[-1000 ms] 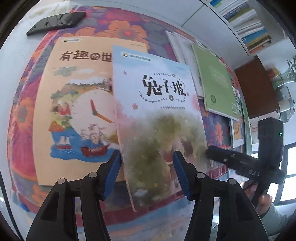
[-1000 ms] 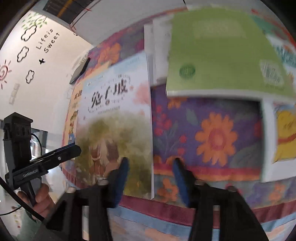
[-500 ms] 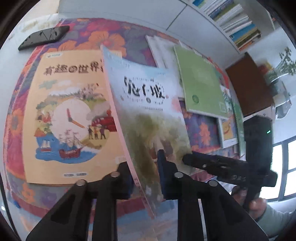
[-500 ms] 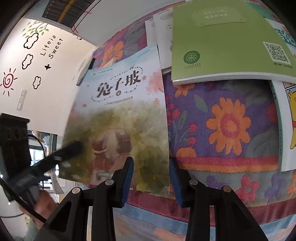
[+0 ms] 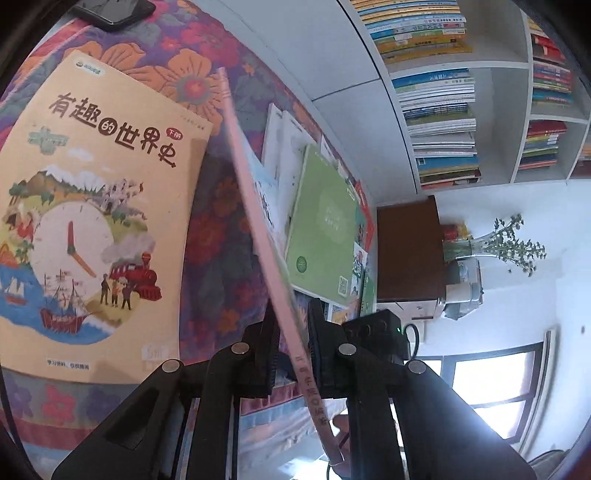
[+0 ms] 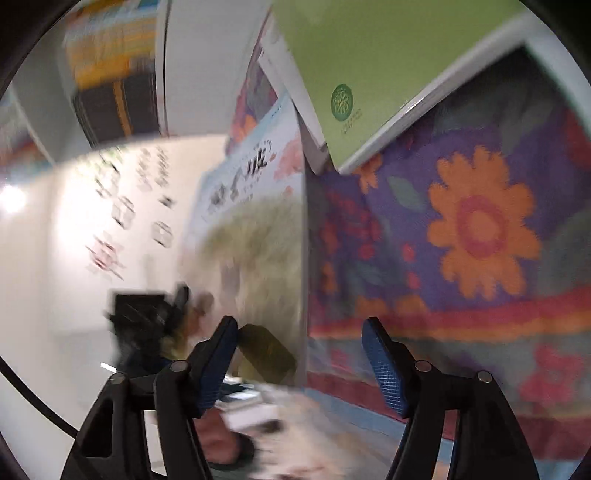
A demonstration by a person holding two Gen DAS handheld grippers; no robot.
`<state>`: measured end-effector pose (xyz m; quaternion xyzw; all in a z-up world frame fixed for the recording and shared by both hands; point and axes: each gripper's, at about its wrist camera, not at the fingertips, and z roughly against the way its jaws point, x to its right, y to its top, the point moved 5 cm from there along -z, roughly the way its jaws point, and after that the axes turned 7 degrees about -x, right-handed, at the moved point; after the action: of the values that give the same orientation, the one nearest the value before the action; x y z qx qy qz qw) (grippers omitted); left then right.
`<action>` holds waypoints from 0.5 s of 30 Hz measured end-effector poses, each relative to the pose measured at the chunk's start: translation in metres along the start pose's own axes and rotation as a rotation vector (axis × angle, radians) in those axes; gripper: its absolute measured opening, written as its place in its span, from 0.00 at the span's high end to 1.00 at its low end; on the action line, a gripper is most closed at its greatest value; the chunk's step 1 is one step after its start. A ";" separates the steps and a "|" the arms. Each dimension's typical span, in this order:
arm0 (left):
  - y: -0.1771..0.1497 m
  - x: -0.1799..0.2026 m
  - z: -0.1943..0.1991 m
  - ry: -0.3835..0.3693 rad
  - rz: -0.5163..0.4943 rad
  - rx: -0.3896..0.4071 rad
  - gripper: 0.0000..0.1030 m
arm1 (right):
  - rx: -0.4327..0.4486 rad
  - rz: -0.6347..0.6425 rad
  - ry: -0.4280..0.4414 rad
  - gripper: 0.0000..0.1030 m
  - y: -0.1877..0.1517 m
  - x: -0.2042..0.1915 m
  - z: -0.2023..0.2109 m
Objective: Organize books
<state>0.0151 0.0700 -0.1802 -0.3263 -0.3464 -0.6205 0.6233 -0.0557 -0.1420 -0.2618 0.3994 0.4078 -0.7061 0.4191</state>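
Pink shows first: the thin pink edge of the rabbit book (image 5: 258,229), pinched near its low end between the two black fingers of the left claw (image 5: 291,350). Two claws are in sight. The right claw (image 6: 299,354) is spread wide with nothing between its blue pads (image 6: 384,369), and the rabbit book (image 6: 258,236) stands just to its left, blurry.

A second ago the rabbit book lay flat on the flower cloth with its cover facing up. Half a second ago it was tipping. Now it stands on its edge, up off the cloth, so the left wrist view sees mostly the spine. Its long side runs from the claw away toward the far end of the table, leaning a little left.

One orange clock book (image 5: 92,221) lies flat on the flower cloth (image 5: 221,258), left of the lifted book and apart from it. One green book (image 5: 325,225) lies flat to the right, on top of some white books (image 5: 284,147). One dark phone (image 5: 110,11) rests at the far corner. Farther back, white shelves (image 5: 517,62) hold many stacked books, too many to count.
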 end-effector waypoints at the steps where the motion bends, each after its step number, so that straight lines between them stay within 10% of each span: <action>1: 0.001 -0.002 -0.001 0.012 0.004 -0.007 0.89 | 0.008 -0.004 0.022 0.43 0.002 0.000 0.000; 5: -0.003 -0.011 -0.010 0.098 0.012 -0.041 0.89 | 0.008 0.057 -0.009 0.72 0.007 -0.017 -0.007; 13: -0.021 0.011 -0.005 0.474 -0.251 -0.015 0.82 | 0.039 0.681 -0.688 0.82 -0.032 -0.109 -0.033; 15: -0.022 0.021 0.008 0.522 -0.315 0.022 0.82 | 0.045 0.763 -0.747 0.83 -0.043 -0.123 -0.040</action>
<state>-0.0073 0.0649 -0.1592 -0.0912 -0.2274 -0.7686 0.5909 -0.0458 -0.0597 -0.1543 0.2497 0.0413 -0.6063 0.7539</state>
